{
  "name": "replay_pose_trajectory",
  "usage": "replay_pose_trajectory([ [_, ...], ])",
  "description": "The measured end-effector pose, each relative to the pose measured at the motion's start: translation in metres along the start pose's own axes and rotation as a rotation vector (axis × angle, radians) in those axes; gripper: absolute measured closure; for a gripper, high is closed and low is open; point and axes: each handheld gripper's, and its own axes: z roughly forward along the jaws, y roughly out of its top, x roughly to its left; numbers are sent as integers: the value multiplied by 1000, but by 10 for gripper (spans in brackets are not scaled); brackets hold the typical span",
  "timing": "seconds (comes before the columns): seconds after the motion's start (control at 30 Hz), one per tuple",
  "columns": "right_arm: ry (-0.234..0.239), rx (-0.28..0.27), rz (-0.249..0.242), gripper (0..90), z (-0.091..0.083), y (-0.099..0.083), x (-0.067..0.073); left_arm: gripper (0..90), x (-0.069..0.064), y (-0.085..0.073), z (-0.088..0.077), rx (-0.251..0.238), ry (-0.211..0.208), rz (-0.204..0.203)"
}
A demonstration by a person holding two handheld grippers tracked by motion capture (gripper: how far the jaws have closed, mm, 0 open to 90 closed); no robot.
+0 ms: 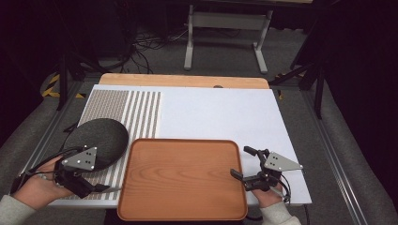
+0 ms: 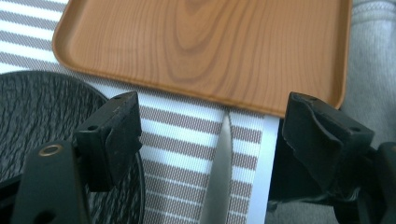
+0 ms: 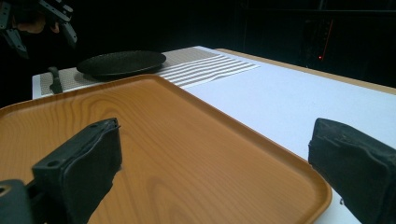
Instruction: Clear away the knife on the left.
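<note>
Writing: none readable.
Left gripper (image 2: pixel 212 135): jaws wide, astride knife (image 2: pixel 219 177), not gripping.
Right gripper (image 3: pixel 215 172): jaws wide, empty, over tray (image 3: pixel 187 140).

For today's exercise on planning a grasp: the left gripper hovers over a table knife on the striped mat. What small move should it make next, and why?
Probably lower the left gripper a little and close it on the knife. Its jaws stand open either side of the blade without touching it, and the knife lies flat on the striped mat between the black plate and the wooden tray.
</note>
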Motion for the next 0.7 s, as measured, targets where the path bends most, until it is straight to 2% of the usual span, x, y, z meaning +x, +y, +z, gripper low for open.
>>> replay_pose_trajectory([
  [0.2,0,1,1,32,0,0,0,213,2,-4,-2,69,-3,19],
  [0.37,3,8,1,32,2,-1,0,239,9,-10,-3,112,-31,7],
  [0.7,5,14,1,32,2,-1,0,284,11,-23,-5,199,-57,29],
])
